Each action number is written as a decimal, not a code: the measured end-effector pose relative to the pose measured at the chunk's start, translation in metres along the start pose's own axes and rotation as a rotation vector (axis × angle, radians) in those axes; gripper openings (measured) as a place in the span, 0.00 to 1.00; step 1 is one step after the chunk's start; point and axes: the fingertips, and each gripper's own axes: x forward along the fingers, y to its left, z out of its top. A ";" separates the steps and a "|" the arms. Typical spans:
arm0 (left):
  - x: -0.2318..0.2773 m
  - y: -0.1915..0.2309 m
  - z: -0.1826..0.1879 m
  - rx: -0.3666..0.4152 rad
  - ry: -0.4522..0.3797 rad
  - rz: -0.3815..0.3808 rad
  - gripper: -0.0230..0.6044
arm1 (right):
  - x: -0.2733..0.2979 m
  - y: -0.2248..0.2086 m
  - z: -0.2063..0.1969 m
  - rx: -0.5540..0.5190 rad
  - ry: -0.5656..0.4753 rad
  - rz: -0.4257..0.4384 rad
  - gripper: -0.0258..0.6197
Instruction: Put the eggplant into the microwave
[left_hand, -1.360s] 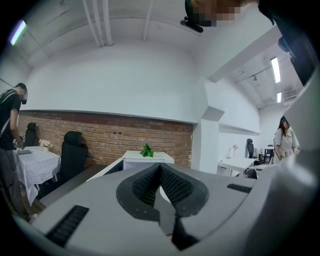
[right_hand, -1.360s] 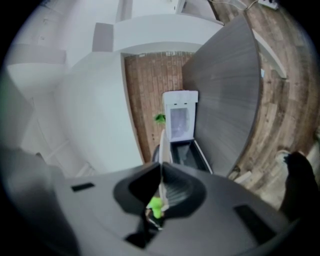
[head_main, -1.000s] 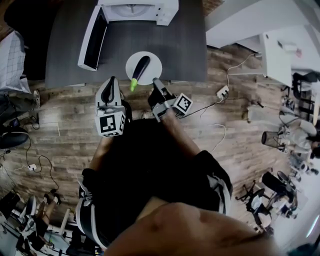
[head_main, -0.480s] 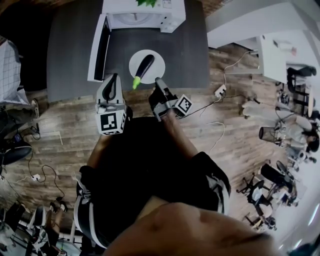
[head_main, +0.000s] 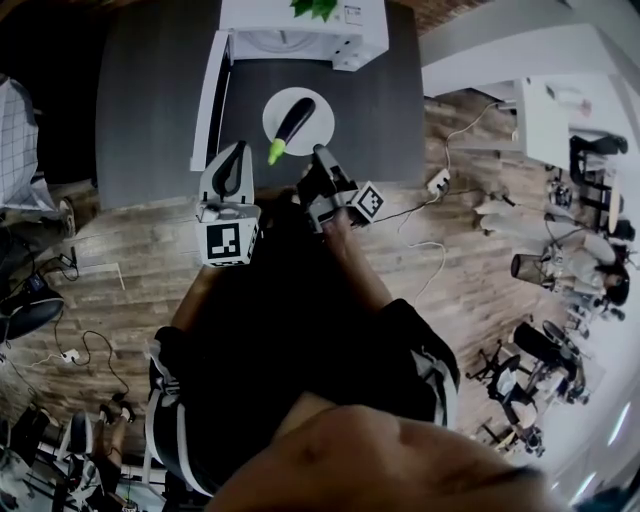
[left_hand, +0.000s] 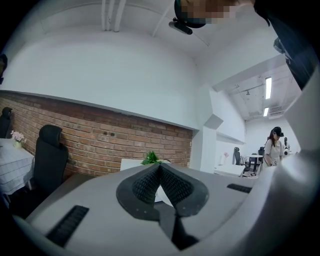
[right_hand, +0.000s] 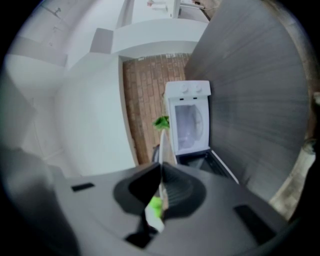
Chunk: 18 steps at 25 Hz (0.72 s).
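Note:
A dark purple eggplant (head_main: 294, 119) with a green stem (head_main: 275, 153) lies on a white plate (head_main: 318, 126) on the grey table (head_main: 150, 100). Behind it stands the white microwave (head_main: 305, 20), its door (head_main: 210, 100) swung open to the left. My right gripper (head_main: 318, 153) is shut at the plate's near rim; I cannot tell whether it touches. In the right gripper view the gripper (right_hand: 161, 165) is rolled sideways, with the plate (right_hand: 164, 142) edge-on and the stem (right_hand: 156, 205) behind its closed jaws, and the microwave (right_hand: 187, 117) beyond. My left gripper (head_main: 238, 150) (left_hand: 159, 166) is shut and empty, left of the plate.
A small green plant (head_main: 315, 8) (left_hand: 151, 158) sits on top of the microwave. Cables and a power strip (head_main: 443, 180) lie on the wooden floor to the right. White desks and office chairs (head_main: 545, 270) stand further right. A brick wall (left_hand: 75, 130) runs behind the table.
The table has come nearer in the head view. Both grippers have moved forward over its near edge, closer to the plate. Both stay shut.

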 end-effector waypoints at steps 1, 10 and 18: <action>0.002 0.002 0.000 0.000 0.002 0.002 0.09 | 0.004 0.000 0.001 -0.001 0.003 -0.003 0.10; 0.026 0.015 0.003 0.016 -0.006 0.085 0.09 | 0.042 -0.003 0.019 -0.011 0.088 -0.002 0.10; 0.059 0.011 0.009 0.007 -0.011 0.150 0.09 | 0.075 -0.006 0.050 -0.036 0.159 -0.014 0.10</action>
